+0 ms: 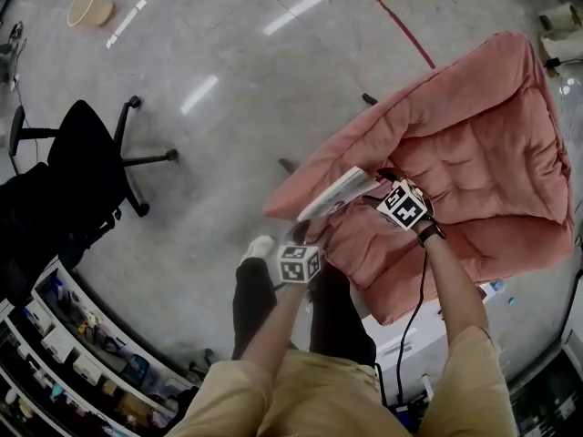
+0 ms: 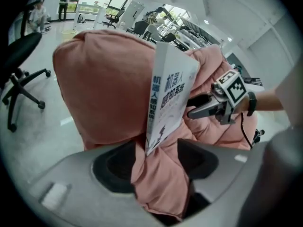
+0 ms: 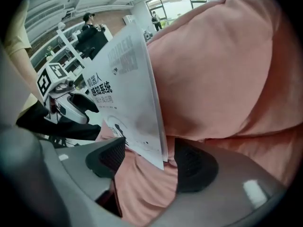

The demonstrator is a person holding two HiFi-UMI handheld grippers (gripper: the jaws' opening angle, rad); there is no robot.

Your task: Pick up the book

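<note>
Two grippers close in on the book (image 1: 339, 192) in the head view: the left gripper (image 1: 301, 242) sits at its lower end and the right gripper (image 1: 387, 185) at its upper end. The book lies tilted on the front edge of a pink cushioned chair (image 1: 474, 144). A black office chair (image 1: 86, 157) stands well apart on the floor. In the left gripper view, that gripper's jaws are spread wide. The bottom corner of the white cover pokes down between them, together with a fold of pink fabric, and neither pad presses on the book. The right gripper shows beyond, also spread, just beside the book's far edge. In the right gripper view its own jaws stand released as well. The book's lower corner hangs in the gap above the cushion, close to the right-hand pad, but no squeeze on it shows. The left gripper can be seen past the cover, on the other side. As for the task, the approach looks finished, since both claws bracket the book. The book's weight rests on the cushion, though, so the pinch and the lift are not yet done. Some fabric may get caught in the pinch along with the cover.
</note>
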